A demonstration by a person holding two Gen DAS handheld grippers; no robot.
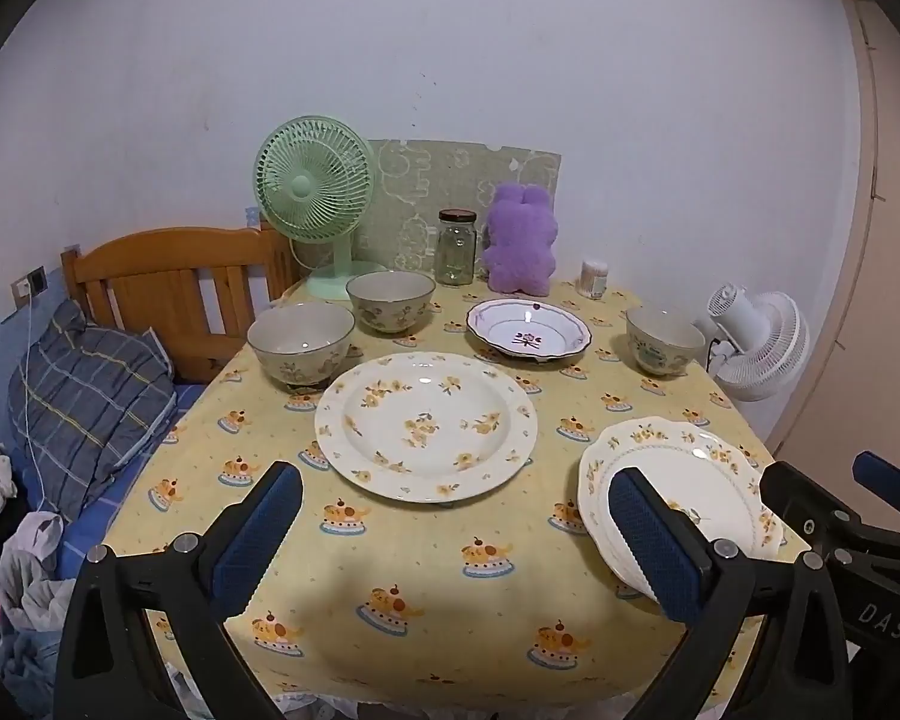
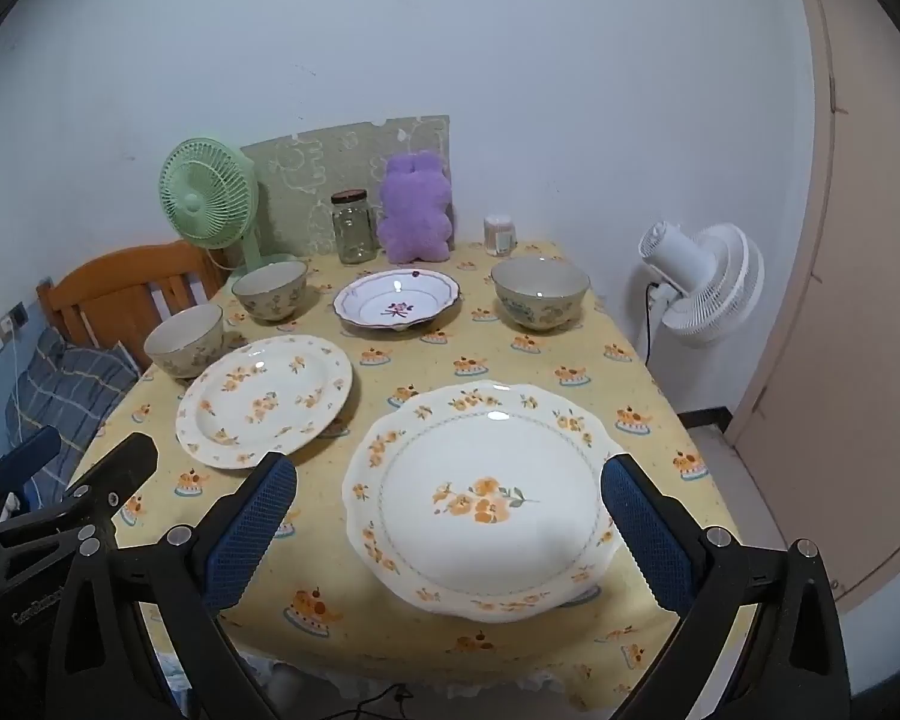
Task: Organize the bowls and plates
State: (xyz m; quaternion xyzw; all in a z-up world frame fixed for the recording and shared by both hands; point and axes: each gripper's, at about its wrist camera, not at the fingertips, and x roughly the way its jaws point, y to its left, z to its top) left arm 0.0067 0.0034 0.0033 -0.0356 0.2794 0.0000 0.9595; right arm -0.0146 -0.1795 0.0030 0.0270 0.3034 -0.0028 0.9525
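Both grippers hung spread wide and empty: the left gripper [image 1: 456, 534] low in its frame below the round flowered plate [image 1: 426, 426], the right gripper [image 2: 450, 531] straddling the scalloped plate [image 2: 480, 504], not touching. That plate sat near the tablecloth [image 2: 510, 372] edge, so a clumsy nudge could've slid it off. Only the right view showed it whole; the left showed all three bowls [image 1: 300, 339] clearer.
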